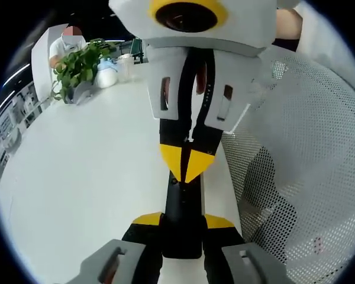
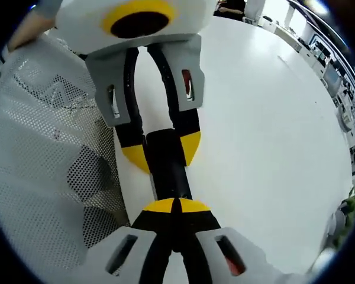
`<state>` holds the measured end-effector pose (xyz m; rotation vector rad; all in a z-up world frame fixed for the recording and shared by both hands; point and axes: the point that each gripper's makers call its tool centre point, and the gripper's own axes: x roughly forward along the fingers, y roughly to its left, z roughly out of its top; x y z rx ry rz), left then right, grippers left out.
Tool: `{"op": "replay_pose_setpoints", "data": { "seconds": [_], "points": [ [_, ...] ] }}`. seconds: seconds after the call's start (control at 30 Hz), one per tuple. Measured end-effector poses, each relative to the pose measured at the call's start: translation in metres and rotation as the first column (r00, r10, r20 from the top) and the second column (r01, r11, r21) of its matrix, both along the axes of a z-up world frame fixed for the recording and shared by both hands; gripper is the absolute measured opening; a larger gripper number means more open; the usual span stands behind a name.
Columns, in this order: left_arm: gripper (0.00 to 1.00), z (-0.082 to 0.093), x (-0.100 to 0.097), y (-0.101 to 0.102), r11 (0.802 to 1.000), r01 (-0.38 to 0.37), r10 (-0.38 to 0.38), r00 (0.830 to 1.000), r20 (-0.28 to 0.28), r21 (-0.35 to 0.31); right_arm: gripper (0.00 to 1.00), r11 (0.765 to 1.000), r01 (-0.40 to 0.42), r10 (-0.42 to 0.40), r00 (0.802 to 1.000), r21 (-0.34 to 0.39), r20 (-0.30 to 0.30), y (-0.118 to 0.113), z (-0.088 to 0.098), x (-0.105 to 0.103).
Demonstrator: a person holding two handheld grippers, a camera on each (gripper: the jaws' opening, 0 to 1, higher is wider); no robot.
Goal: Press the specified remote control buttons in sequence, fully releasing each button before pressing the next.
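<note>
Clamping the black remote control (image 1: pixel 182 222) near its close end, your left tongs (image 1: pixel 183 222) grip it from both sides above the white table (image 1: pixel 94 177). Your right tongs (image 2: pixel 175 207) come in from the far end, yellow tips pressed together on the remote's top face. A white mesh chair (image 1: pixel 302 177) stands just right; a potted plant (image 1: pixel 80 68) sits far left.

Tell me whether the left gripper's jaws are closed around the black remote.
Yes: in the left gripper view, the left gripper has its yellow-tipped jaws pressed against both sides of the black remote.
</note>
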<state>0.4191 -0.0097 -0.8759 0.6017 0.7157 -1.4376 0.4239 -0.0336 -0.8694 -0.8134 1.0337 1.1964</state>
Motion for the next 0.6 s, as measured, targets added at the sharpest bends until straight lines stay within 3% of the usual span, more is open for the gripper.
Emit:
{"op": "replay_pose_setpoints", "data": {
  "seconds": [0.43,0.6],
  "points": [
    [0.24,-0.0007,0.0004,0.0001,1.000,-0.002,0.002,1.000,-0.001,-0.002,0.00,0.996,0.065,-0.063,0.998,0.060,-0.027,0.0000,0.0009,-0.0006],
    [0.24,-0.0003,-0.0002,0.0004,1.000,-0.003,0.003,1.000,-0.001,-0.003,0.00,0.988,0.119,-0.112,0.990,0.093,-0.086,-0.0003,0.0012,0.0006]
  ]
}}
